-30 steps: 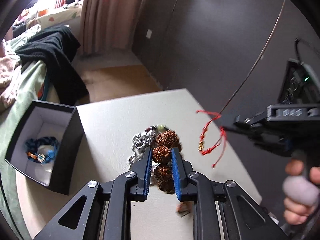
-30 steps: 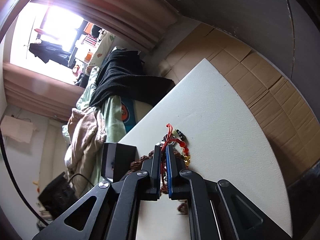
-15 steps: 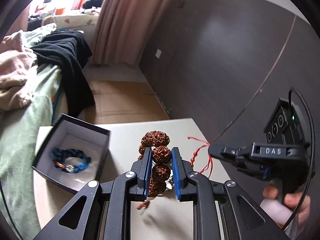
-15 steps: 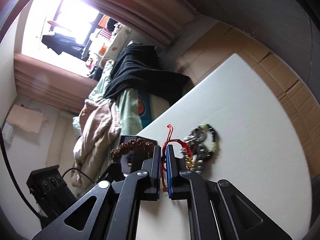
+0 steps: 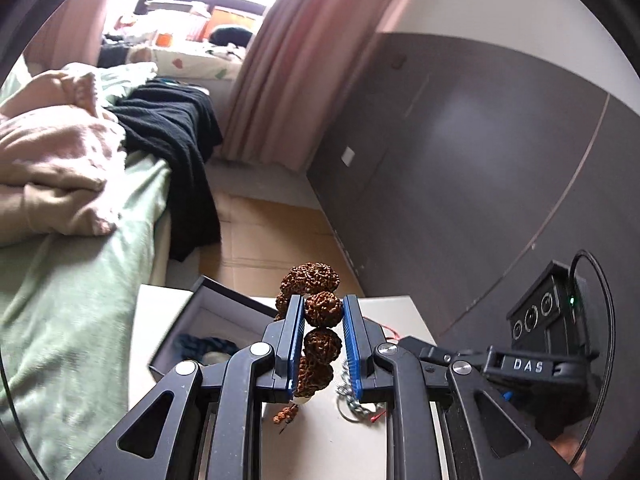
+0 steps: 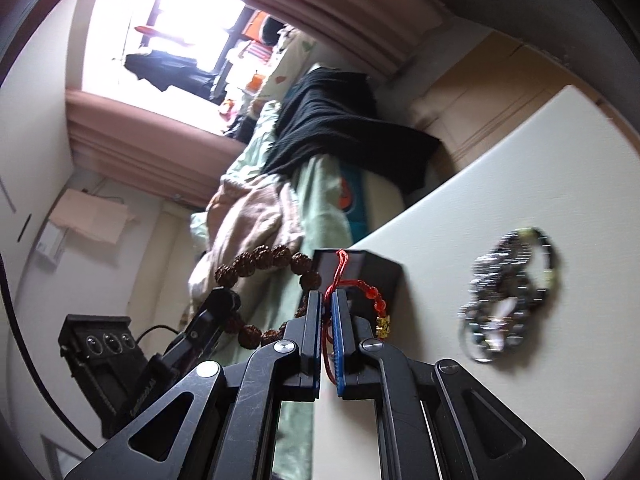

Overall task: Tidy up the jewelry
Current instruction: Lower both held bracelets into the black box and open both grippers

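Note:
My left gripper (image 5: 322, 309) is shut on a brown seed-bead bracelet (image 5: 316, 308) and holds it in the air over the white table (image 5: 328, 436); the bracelet also shows in the right wrist view (image 6: 260, 258). My right gripper (image 6: 328, 300) is shut on a red string bracelet (image 6: 340, 270) with red beads and a gold charm, lifted above the table (image 6: 500, 184). A black jewelry box (image 5: 212, 316) with a blue bracelet (image 5: 208, 346) inside stands on the table ahead left of the left gripper. A pile of silver chain and dark bead jewelry (image 6: 508, 300) lies on the table.
A bed with green sheets (image 5: 68, 292), a pink blanket and black clothing (image 5: 176, 140) runs along the table's left side. A dark wall panel (image 5: 460, 184) stands to the right. Brown cardboard (image 5: 264, 240) covers the floor beyond the table.
Both grippers have risen and tilted upward with their bracelets. The left gripper has moved toward the black box, and the right gripper has come in close beside it.

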